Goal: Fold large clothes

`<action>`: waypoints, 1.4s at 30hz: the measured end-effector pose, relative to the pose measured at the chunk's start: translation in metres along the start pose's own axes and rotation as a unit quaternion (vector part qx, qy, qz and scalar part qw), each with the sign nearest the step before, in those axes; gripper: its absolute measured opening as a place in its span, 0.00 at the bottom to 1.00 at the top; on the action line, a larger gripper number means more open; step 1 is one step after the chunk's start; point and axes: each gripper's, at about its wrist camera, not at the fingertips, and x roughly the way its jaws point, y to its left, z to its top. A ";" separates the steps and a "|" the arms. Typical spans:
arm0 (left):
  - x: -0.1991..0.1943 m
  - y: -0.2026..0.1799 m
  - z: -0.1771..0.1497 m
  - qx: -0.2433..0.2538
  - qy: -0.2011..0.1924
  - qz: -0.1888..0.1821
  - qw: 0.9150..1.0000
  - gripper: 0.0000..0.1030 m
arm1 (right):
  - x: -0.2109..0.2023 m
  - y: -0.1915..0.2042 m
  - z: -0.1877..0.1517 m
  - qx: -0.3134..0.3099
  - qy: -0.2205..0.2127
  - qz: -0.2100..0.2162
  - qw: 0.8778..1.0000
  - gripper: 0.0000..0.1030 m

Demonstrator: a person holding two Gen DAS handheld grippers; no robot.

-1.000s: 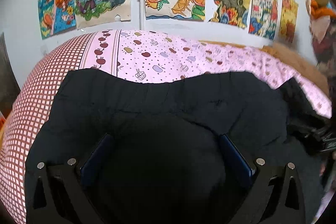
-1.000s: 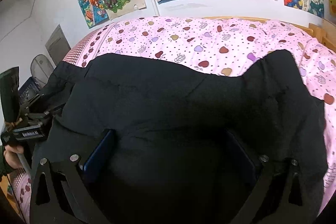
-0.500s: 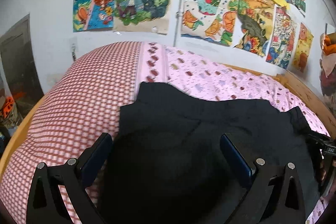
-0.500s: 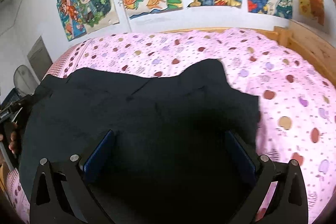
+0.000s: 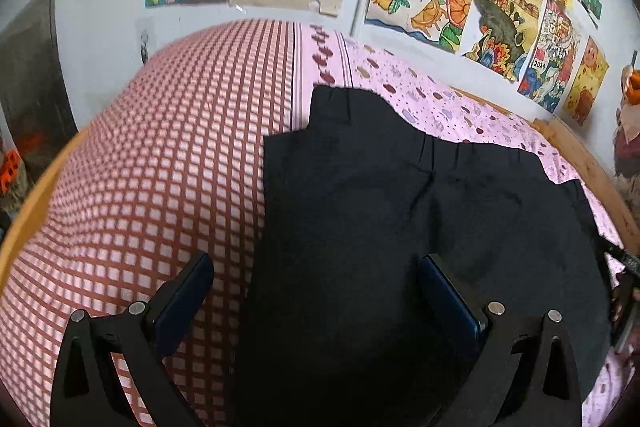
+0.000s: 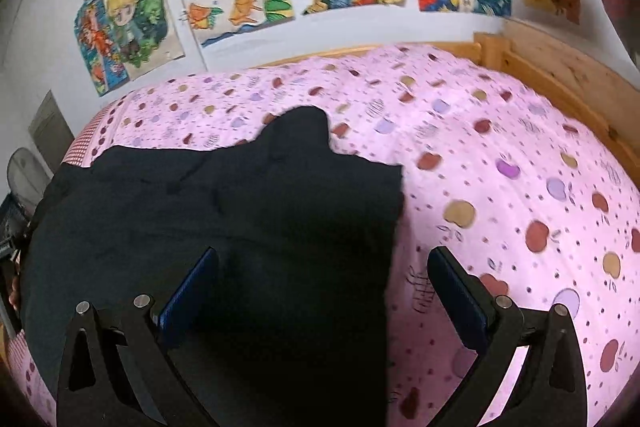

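A: How far along does the folding look?

B: Partway, I'd judge. The black garment lies flat on the pink bedspread, already a compact slab (waistband pleats at twelve o'clock); a further fold looks left.

A: Its long axis?

B: Nine to three, across the bed.

A: The grippers?

B: The left gripper gapes wide, empty, straddling the nine o'clock edge. The right gripper likewise, over the three o'clock edge.
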 end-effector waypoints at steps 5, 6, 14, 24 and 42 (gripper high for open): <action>0.013 0.011 -0.004 -0.024 0.030 -0.052 0.998 1.00 | 0.012 -0.017 -0.006 0.037 0.020 0.009 0.999 0.99; 0.016 0.013 -0.004 -0.030 0.034 -0.060 0.997 1.00 | 0.015 -0.021 -0.007 0.046 0.024 0.015 0.999 0.99; 0.031 0.015 -0.012 -0.041 0.048 -0.084 0.994 1.00 | 0.036 -0.027 -0.019 0.070 0.050 0.050 0.995 0.99; 0.034 0.014 -0.017 -0.037 0.037 -0.085 0.995 1.00 | 0.041 0.001 -0.012 0.013 0.056 0.121 0.991 0.99; 0.046 0.020 -0.014 -0.044 0.073 -0.133 0.987 1.00 | 0.065 0.003 -0.024 0.041 0.099 0.156 0.982 0.99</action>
